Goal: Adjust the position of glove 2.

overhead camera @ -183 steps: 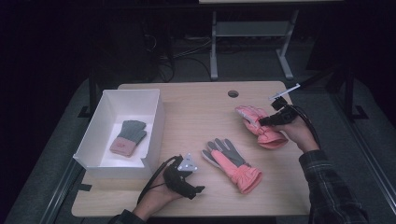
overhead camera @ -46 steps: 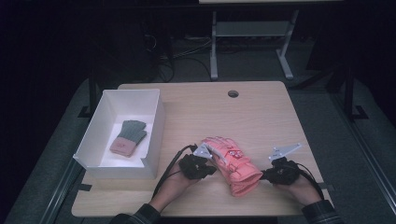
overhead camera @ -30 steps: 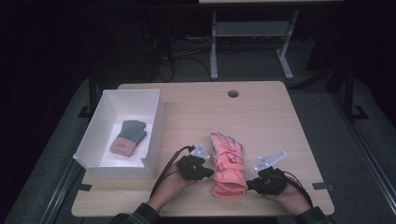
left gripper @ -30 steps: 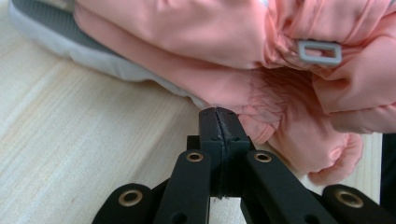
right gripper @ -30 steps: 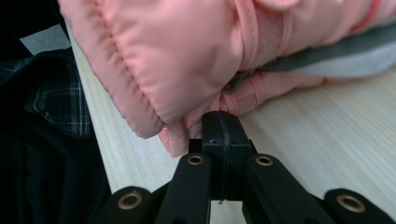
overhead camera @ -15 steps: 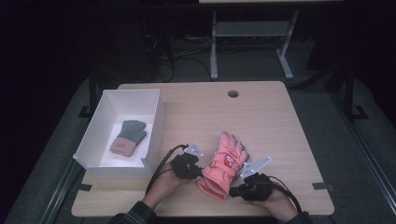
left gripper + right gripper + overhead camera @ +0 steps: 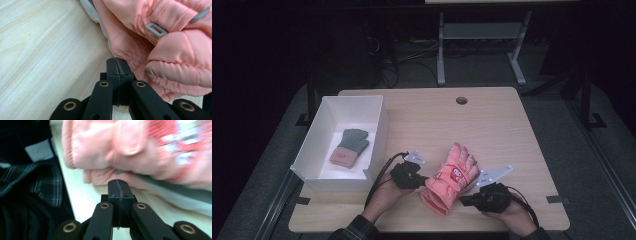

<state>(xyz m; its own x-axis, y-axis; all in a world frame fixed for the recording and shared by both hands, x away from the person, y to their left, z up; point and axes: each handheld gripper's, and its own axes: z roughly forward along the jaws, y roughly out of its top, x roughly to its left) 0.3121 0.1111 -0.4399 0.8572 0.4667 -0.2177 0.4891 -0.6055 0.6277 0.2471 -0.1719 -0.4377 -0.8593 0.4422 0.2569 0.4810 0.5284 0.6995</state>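
Note:
A pink padded glove [image 7: 452,174] with a red-and-white patch lies near the table's front edge, its fingers pointing away and to the right. It seems to rest on a second pink glove. My left gripper [image 7: 423,180] sits at the left side of the cuff. In the left gripper view its jaws [image 7: 117,62] are shut, tip against the pink cuff fabric [image 7: 160,45], with nothing between them. My right gripper [image 7: 466,200] lies at the right of the cuff, pointing left. It [image 7: 118,183] is shut too, its tip just below the blurred glove [image 7: 130,147].
A white box [image 7: 381,131] stands at the table's left with a small grey-and-pink glove [image 7: 349,147] inside. A round cable hole [image 7: 461,100] sits at the table's far edge. A plaid sleeve [image 7: 46,186] hangs past the front edge.
The two pink gloves, once apart, now lie together. Over the last second the pile turned, fingers swinging right and cuff left, and my right gripper slid left along the front edge to the cuff.

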